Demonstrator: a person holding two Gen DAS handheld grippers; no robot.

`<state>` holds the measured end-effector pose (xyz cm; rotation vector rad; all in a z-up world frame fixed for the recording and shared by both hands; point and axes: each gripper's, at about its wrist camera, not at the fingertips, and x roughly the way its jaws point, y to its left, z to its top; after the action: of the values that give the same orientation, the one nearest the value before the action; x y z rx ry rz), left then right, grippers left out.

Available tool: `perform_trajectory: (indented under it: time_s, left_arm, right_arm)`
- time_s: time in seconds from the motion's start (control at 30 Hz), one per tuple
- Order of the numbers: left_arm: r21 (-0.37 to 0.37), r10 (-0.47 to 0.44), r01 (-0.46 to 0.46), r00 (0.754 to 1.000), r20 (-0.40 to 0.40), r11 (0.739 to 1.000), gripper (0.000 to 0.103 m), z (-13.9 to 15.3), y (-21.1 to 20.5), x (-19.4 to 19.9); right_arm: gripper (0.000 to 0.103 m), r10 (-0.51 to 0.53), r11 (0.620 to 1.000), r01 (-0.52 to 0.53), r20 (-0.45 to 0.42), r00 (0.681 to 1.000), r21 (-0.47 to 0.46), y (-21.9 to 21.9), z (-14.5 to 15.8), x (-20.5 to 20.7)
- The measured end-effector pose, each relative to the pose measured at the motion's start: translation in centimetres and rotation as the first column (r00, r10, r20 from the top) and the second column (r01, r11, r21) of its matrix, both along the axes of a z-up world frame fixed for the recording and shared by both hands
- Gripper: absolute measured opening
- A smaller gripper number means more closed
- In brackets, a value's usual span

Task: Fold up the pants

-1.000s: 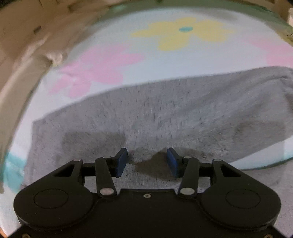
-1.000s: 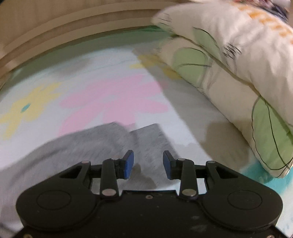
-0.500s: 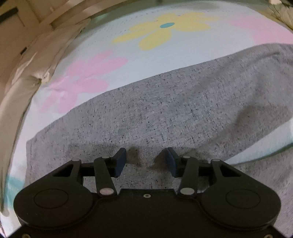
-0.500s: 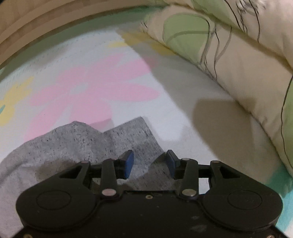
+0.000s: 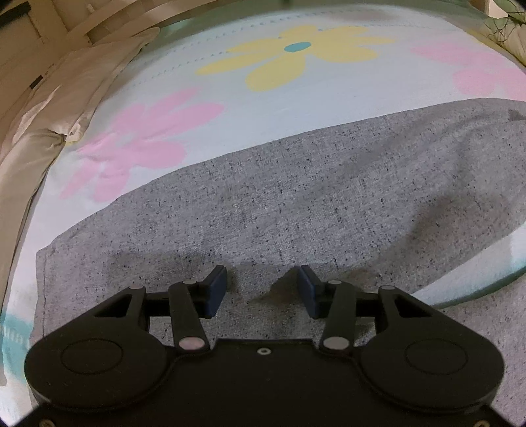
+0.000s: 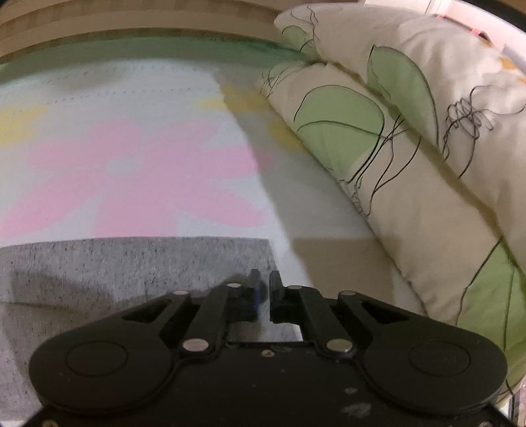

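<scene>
Grey speckled pants (image 5: 296, 203) lie spread across a flowered bed sheet (image 5: 230, 108). My left gripper (image 5: 261, 292) is open just above the grey cloth, its blue pads (image 5: 215, 292) apart with cloth between and below them. In the right wrist view the pants (image 6: 138, 262) reach to a corner at right. My right gripper (image 6: 264, 289) is shut on the edge of the pants near that corner; the cloth in the jaws is mostly hidden.
Two cream pillows with green leaf prints (image 6: 411, 157) lie along the right side of the bed. A beige bunched blanket (image 5: 42, 124) lies at the left edge. A wooden bed frame (image 6: 131, 16) runs along the far side.
My right gripper has closed from open onto the pants' edge by the corner, and the cloth there now lies flatter. My left gripper stays open over the cloth, shifted slightly.
</scene>
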<state>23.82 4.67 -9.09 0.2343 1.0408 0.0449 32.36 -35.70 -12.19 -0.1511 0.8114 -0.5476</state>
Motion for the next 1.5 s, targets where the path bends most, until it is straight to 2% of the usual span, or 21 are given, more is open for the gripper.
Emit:
perform_trajectory:
  time_s: [0.07,0.1,0.2,0.3,0.4,0.57,0.7,0.87,0.93,0.97,1.0,1.17,1.23,1.3,1.37,1.43,1.5]
  left_arm:
    - [-0.009,0.004,-0.004,1.0,-0.003,1.0,0.054,0.1,0.1,0.1]
    - [-0.011,0.007,-0.007,1.0,-0.005,1.0,0.054,0.1,0.1,0.1]
    - [-0.019,0.02,-0.02,1.0,-0.015,1.0,0.054,0.2,0.1,0.4]
    - [-0.048,0.03,-0.03,0.999,-0.02,0.998,0.054,0.7,0.3,0.7]
    - [-0.064,0.046,-0.046,0.999,-0.004,0.997,0.054,1.6,1.0,1.1]
    - [-0.087,0.121,-0.12,0.993,0.013,0.989,0.054,2.8,3.3,2.5]
    - [-0.094,0.184,-0.181,0.983,0.017,0.979,0.054,3.0,5.2,3.3]
    - [-0.06,0.212,-0.211,0.977,0.012,0.976,0.054,2.4,6.8,3.7]
    - [-0.06,0.225,-0.224,0.974,0.006,0.973,0.054,2.3,7.2,3.8]
    - [-0.061,0.229,-0.228,0.973,0.006,0.972,0.054,2.4,7.3,3.7]
    - [-0.062,0.232,-0.231,0.973,0.007,0.971,0.054,2.5,7.5,3.8]
    - [-0.07,0.229,-0.227,0.973,0.016,0.971,0.054,2.9,7.3,3.2]
    - [-0.067,0.219,-0.218,0.975,0.016,0.974,0.054,3.0,7.2,3.1]
    - [-0.062,0.217,-0.216,0.976,0.01,0.974,0.054,2.9,7.0,3.2]
    - [-0.065,0.226,-0.226,0.974,-0.001,0.972,0.054,2.7,7.0,3.5]
    - [-0.087,0.239,-0.239,0.971,-0.015,0.967,0.054,2.6,7.2,3.9]
    - [-0.122,0.254,-0.257,0.966,-0.04,0.959,0.054,2.5,7.8,4.6]
  right_arm:
    - [0.029,-0.016,1.0,0.018,0.065,0.998,-0.017,1.4,1.4,-0.2]
    - [0.029,-0.004,1.0,0.003,0.098,0.995,0.004,2.2,2.5,-0.2]
    - [0.034,0.072,0.983,-0.098,0.162,0.984,0.158,5.0,4.8,0.5]
    - [0.036,0.153,0.928,-0.184,0.121,0.981,0.323,8.1,4.8,2.3]
    - [0.036,0.181,0.88,-0.2,0.086,0.98,0.431,11.1,3.6,4.0]
    - [0.036,0.142,0.874,-0.136,0.024,0.99,0.466,13.9,1.5,6.3]
    - [0.037,0.048,0.881,-0.032,-0.021,0.999,0.472,14.1,-0.3,8.0]
    - [0.036,0.087,0.92,-0.043,-0.097,0.991,0.39,15.4,-0.7,8.3]
    - [0.031,0.098,0.924,-0.038,-0.139,0.985,0.382,15.6,-0.6,7.7]
    - [0.024,0.101,0.919,-0.037,-0.143,0.985,0.392,15.1,-0.7,7.4]
    - [0.001,0.104,0.91,-0.037,-0.142,0.984,0.412,14.7,-0.6,7.0]
    - [0.001,0.109,0.878,-0.03,-0.139,0.984,0.479,12.7,-0.2,5.3]
    - [0.012,0.13,0.843,-0.069,-0.079,0.988,0.534,11.8,0.5,4.9]
    - [0.04,0.116,0.808,-0.078,-0.027,0.993,0.584,11.3,1.2,4.9]
    - [0.041,0.095,0.792,-0.073,-0.004,0.995,0.606,12.0,1.7,5.1]
    - [0.041,0.091,0.813,-0.062,-0.021,0.996,0.579,13.5,1.7,6.2]
    - [0.042,0.117,0.811,-0.09,-0.01,0.993,0.578,15.0,1.2,7.2]
